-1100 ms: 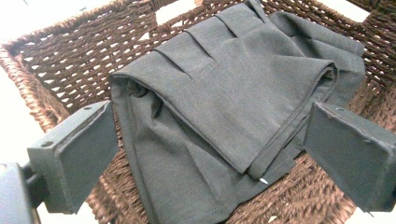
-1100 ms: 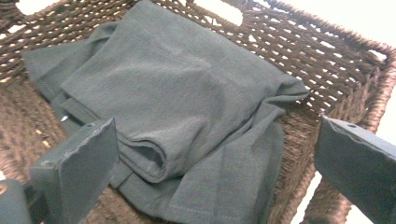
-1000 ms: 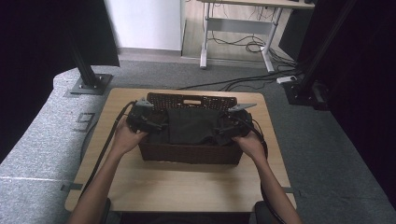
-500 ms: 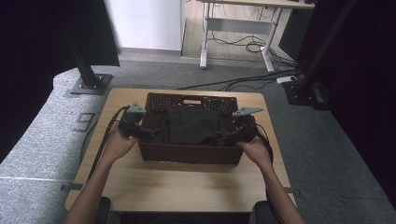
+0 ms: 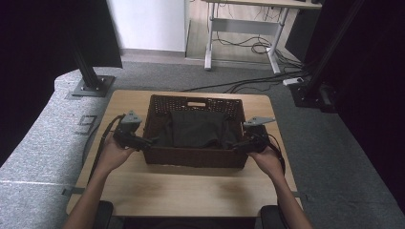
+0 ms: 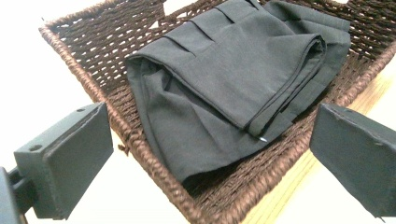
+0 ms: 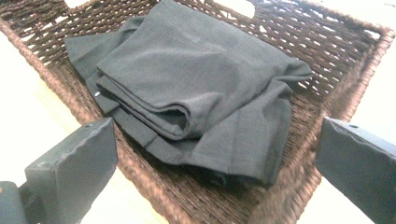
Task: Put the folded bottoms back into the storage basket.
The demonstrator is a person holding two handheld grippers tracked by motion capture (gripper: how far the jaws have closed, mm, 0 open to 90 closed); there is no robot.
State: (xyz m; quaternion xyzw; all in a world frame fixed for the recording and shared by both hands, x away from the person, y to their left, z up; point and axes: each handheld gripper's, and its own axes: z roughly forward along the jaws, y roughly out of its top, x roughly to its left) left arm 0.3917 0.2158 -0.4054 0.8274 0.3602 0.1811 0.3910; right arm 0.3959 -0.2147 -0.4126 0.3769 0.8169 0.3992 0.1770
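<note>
**Wicker basket with folded dark cloth, gripper at each end**

Table [image 5: 191,191]: pale wood top, rectangular. It carries the basket near its middle; both grippers hover over it, one past each short end of the basket.

Basket [image 5: 193,156]: dark brown woven wicker, rectangular, open-topped, with a handle slot in the far wall. It sits between the two grippers. In the left gripper view a corner of its rim [image 6: 140,154] runs between the jaws, just ahead of them; in the right gripper view the rim [image 7: 154,191] likewise crosses the gap between the jaws.

Cloth [image 5: 196,129]: dark grey fabric, folded in several layers, lying flat on the basket floor. Seen from the left gripper, it lies ahead of the jaws and inside the rim [image 6: 233,84], a folded edge facing the tool and pleat lines at its far end. Seen from the right gripper, it lies ahead and slightly left of centre [image 7: 196,79], a rounded fold turned toward the tool. Neither gripper touches it.

Left gripper [image 5: 143,141]: held in the person's left hand [image 5: 112,155], jaws spread wide, nothing between them, tips close to the basket's left end wall.

Right gripper [image 5: 237,144]: held in the right hand [image 5: 267,160], jaws spread wide, nothing gripped, tips close to the basket's right end wall.
</note>
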